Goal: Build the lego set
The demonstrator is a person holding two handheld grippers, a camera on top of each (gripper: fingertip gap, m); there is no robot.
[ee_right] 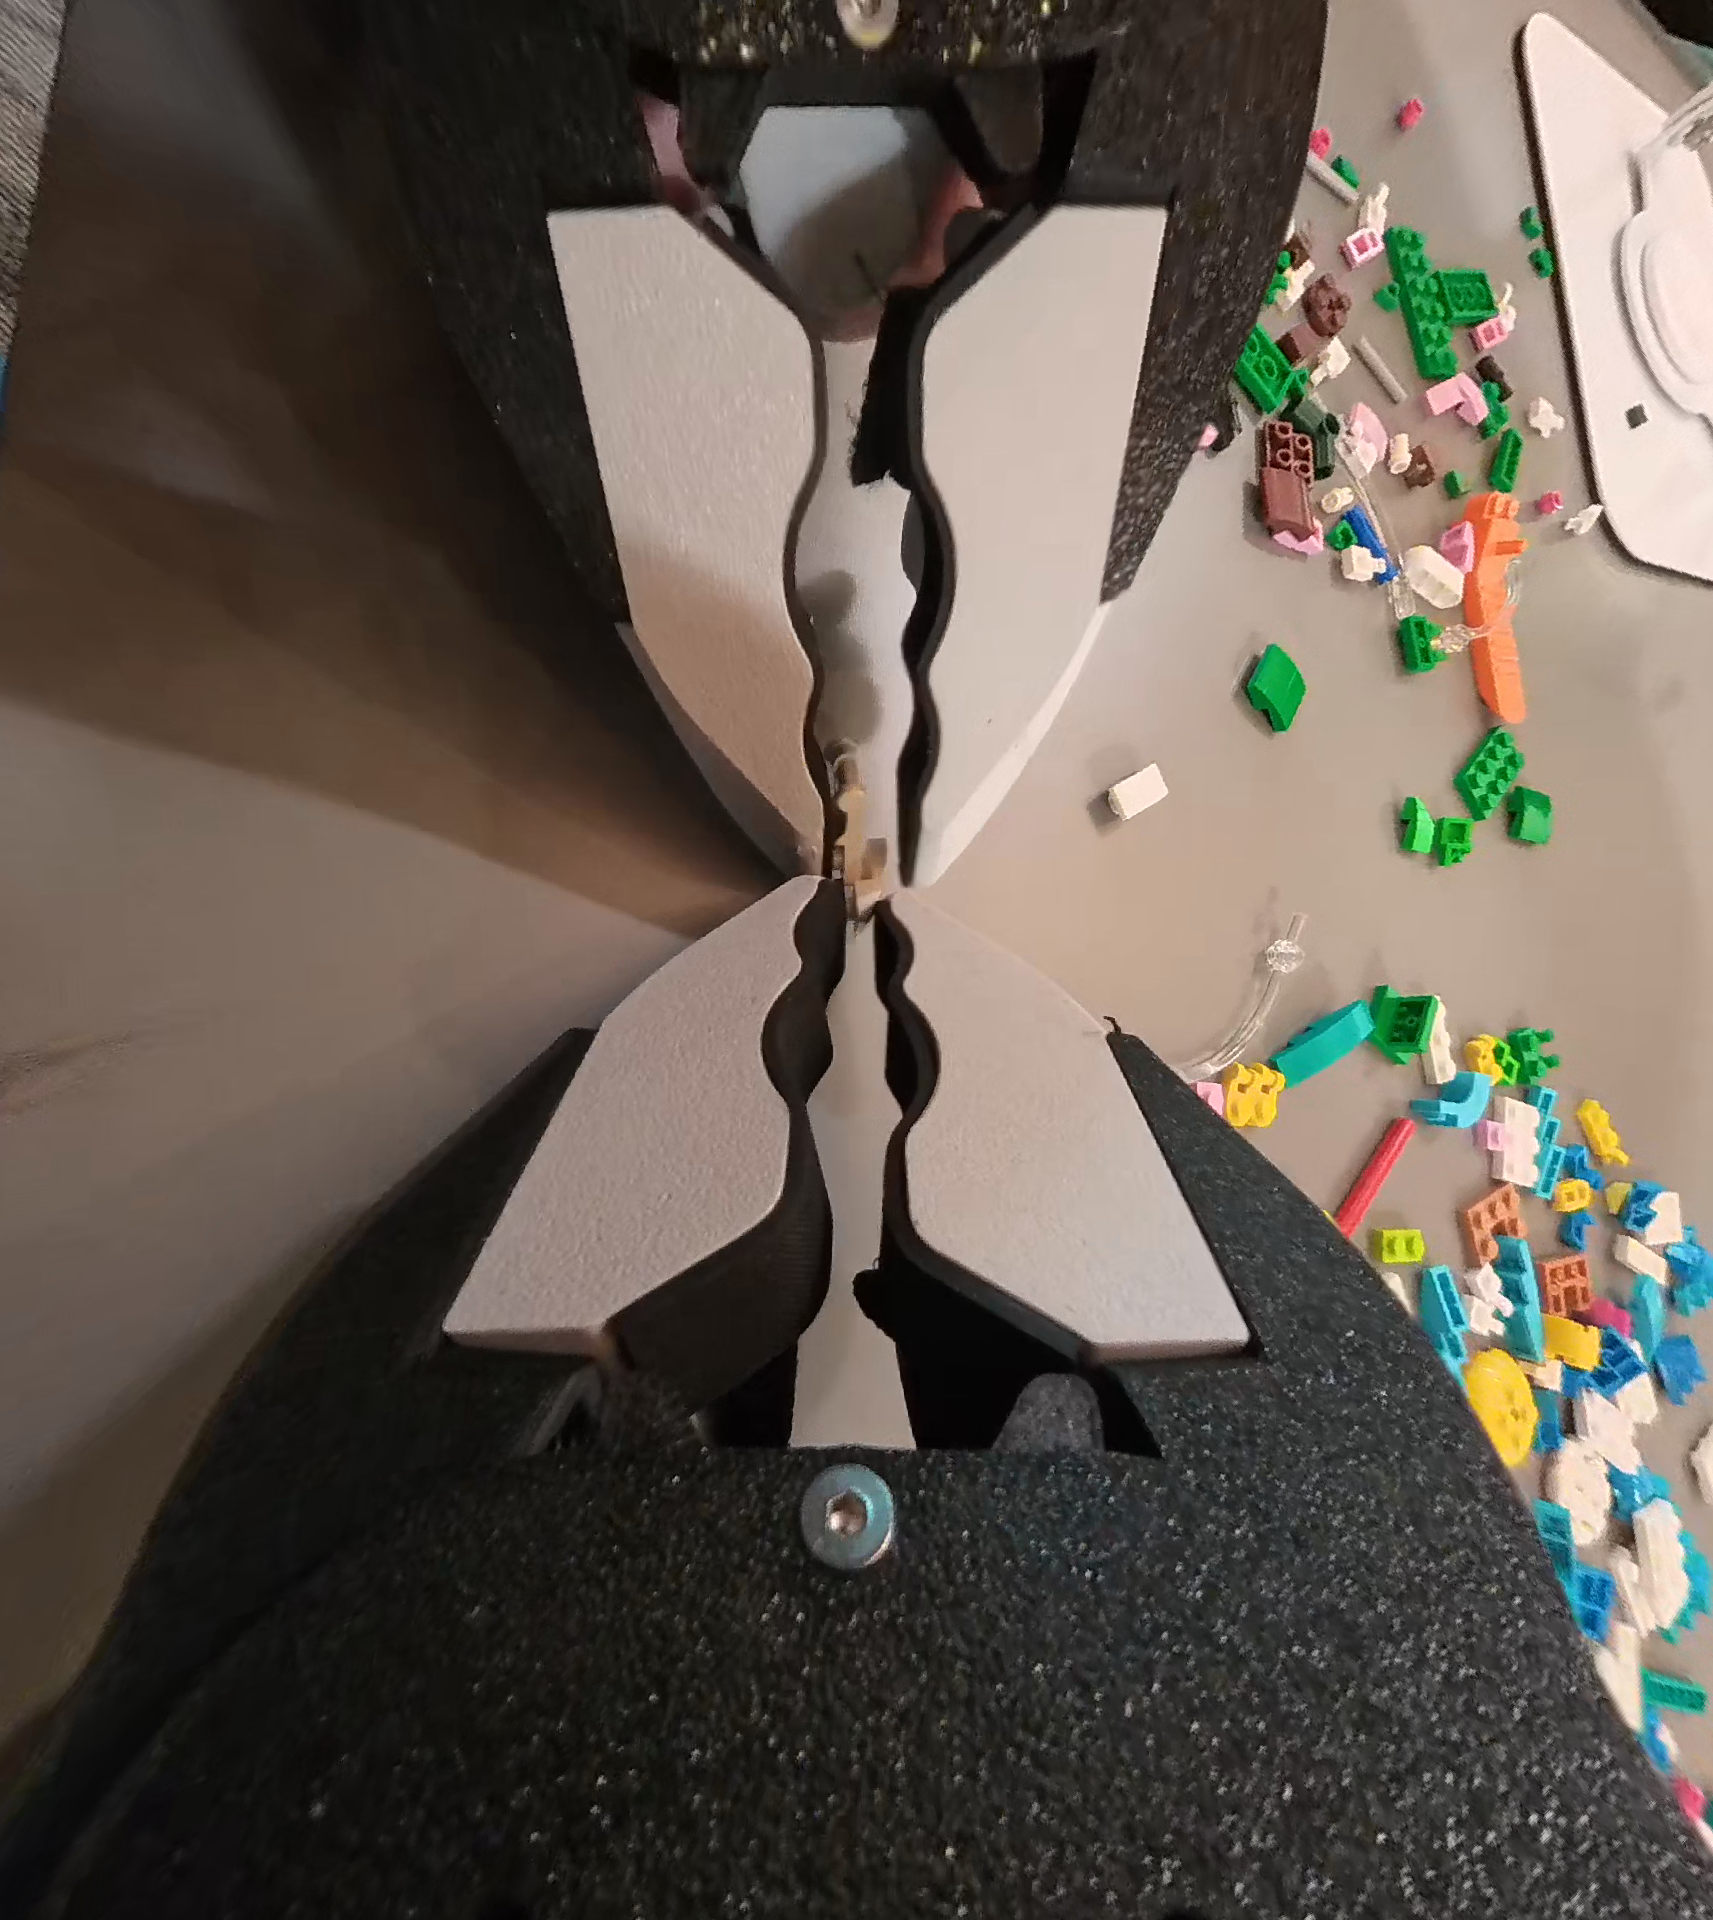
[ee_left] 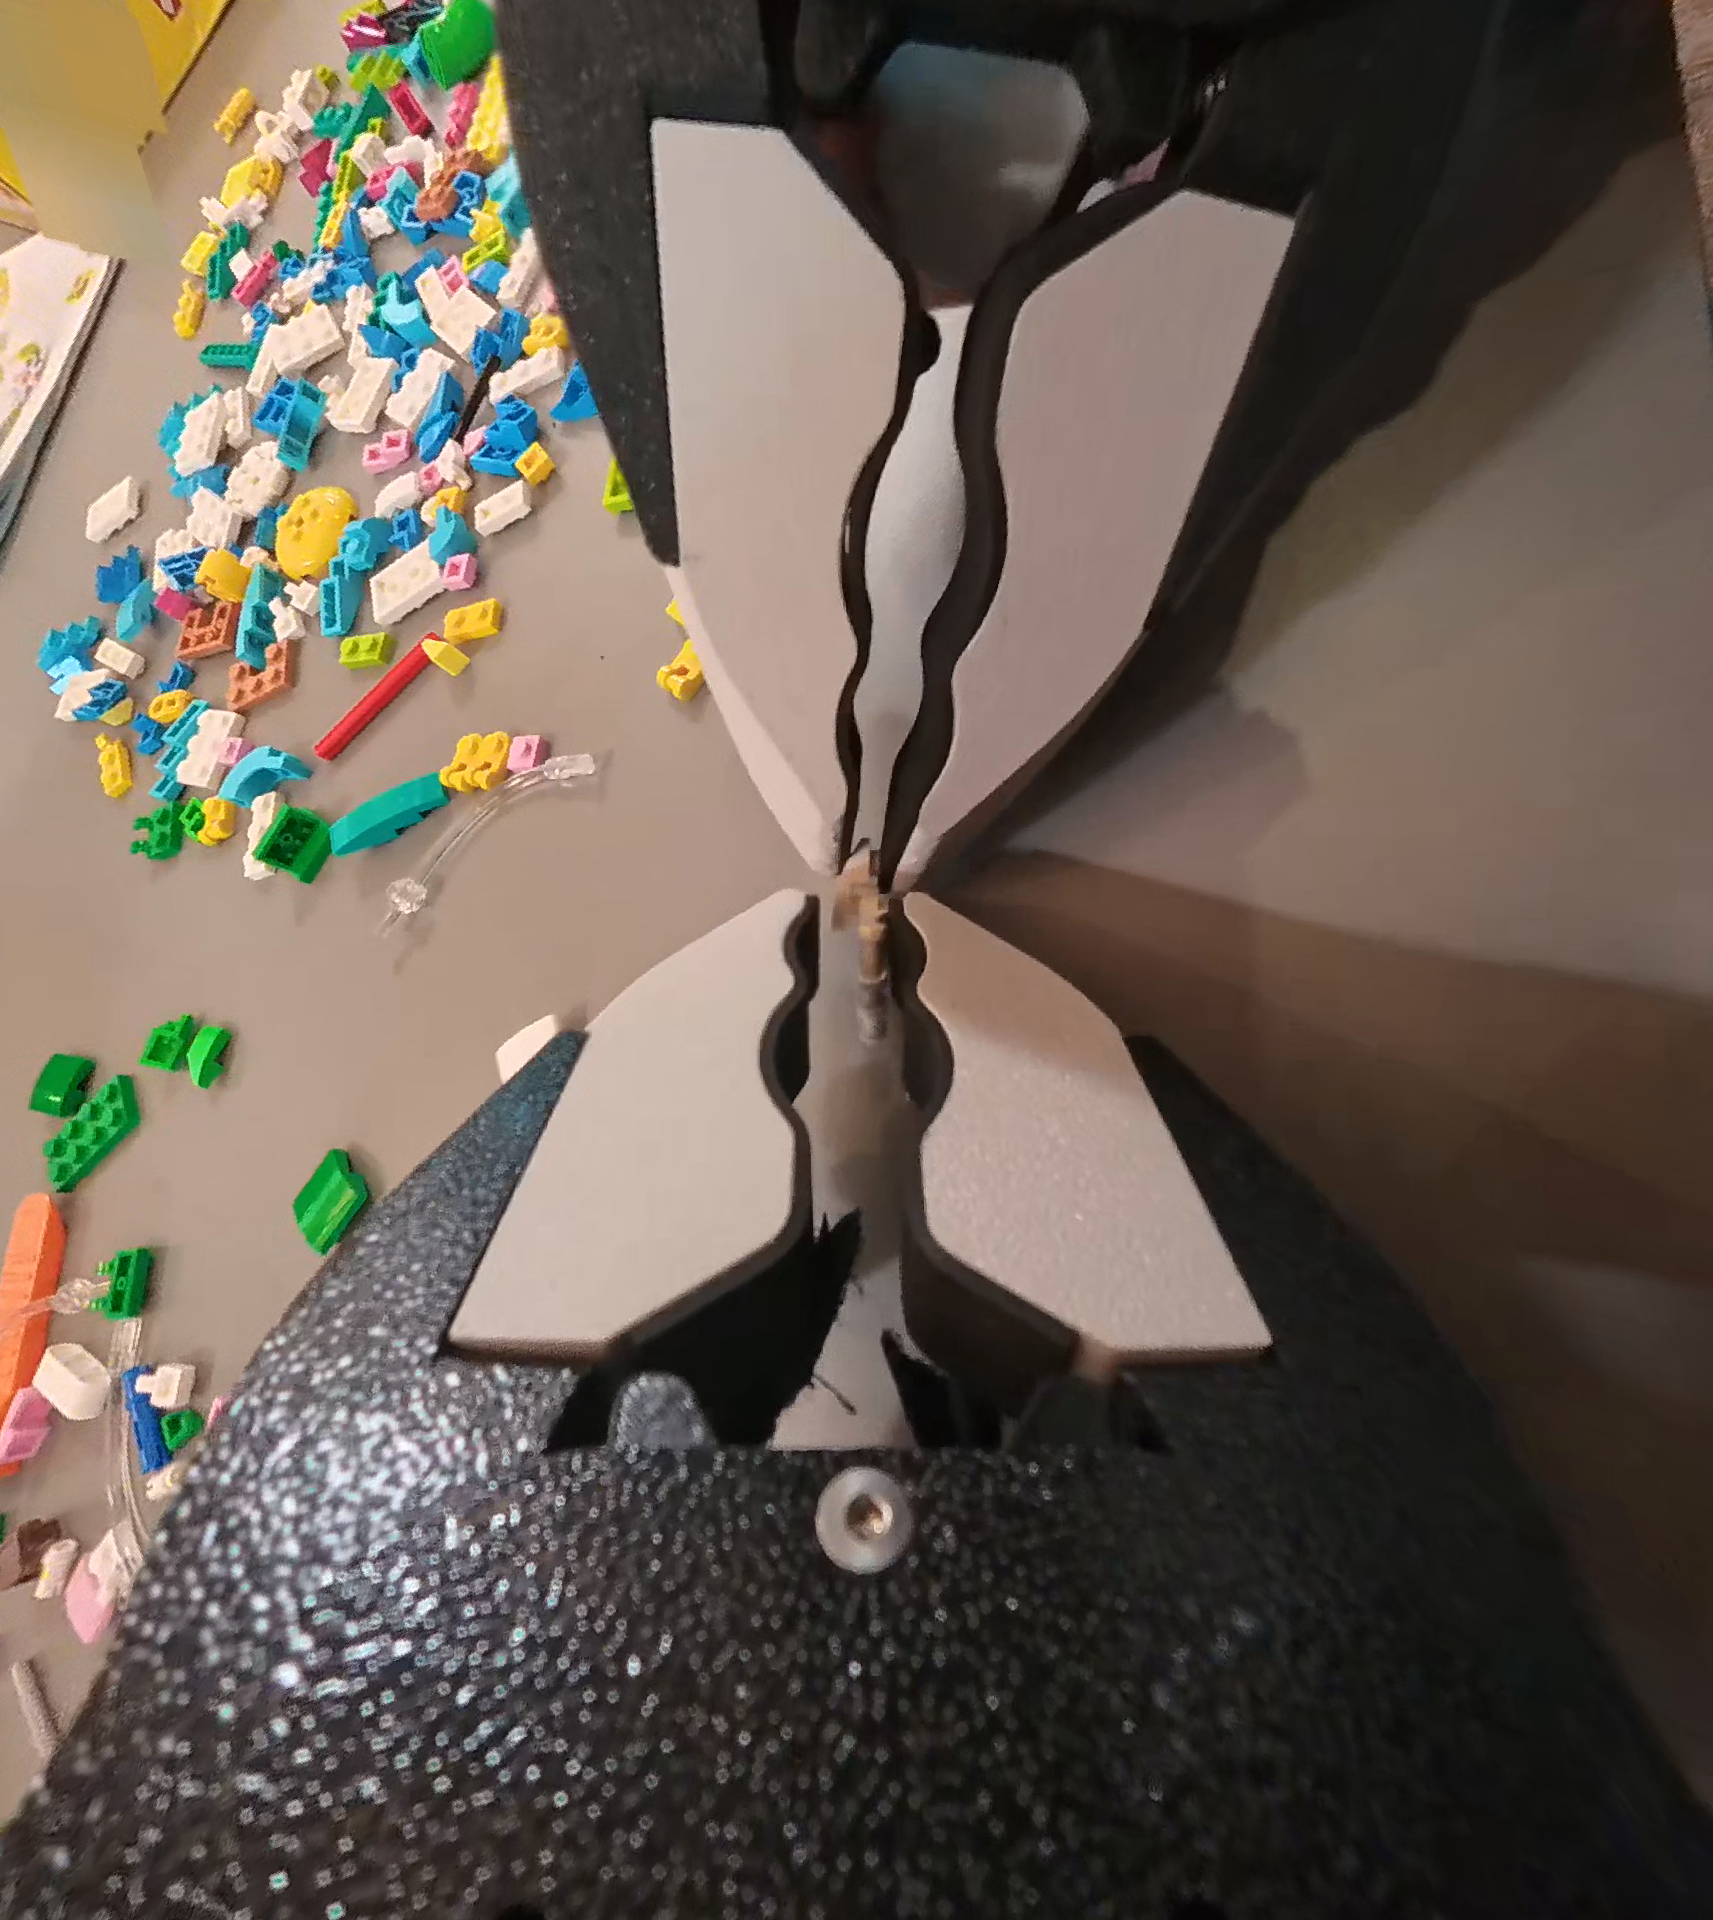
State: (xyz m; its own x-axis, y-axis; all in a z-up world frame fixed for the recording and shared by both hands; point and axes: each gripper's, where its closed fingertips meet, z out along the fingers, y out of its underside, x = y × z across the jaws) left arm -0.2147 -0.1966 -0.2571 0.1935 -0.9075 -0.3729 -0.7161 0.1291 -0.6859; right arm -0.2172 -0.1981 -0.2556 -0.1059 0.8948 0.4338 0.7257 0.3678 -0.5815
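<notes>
Together, our left hand-held gripper (ee_left: 857, 904) and right hand-held gripper (ee_right: 857, 883) meet tip to tip near the bench (ee_left: 1454, 727) edge, both clenched on a tiny tan piece (ee_left: 857, 899). We should press straight and squarely, without twisting.

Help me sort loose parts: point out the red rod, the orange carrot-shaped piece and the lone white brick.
red rod (ee_left: 382, 698), left wrist view, mid-shaft.
orange carrot-shaped piece (ee_right: 1494, 613), right wrist view, middle of its body.
lone white brick (ee_right: 1137, 794), right wrist view, top face.
</notes>
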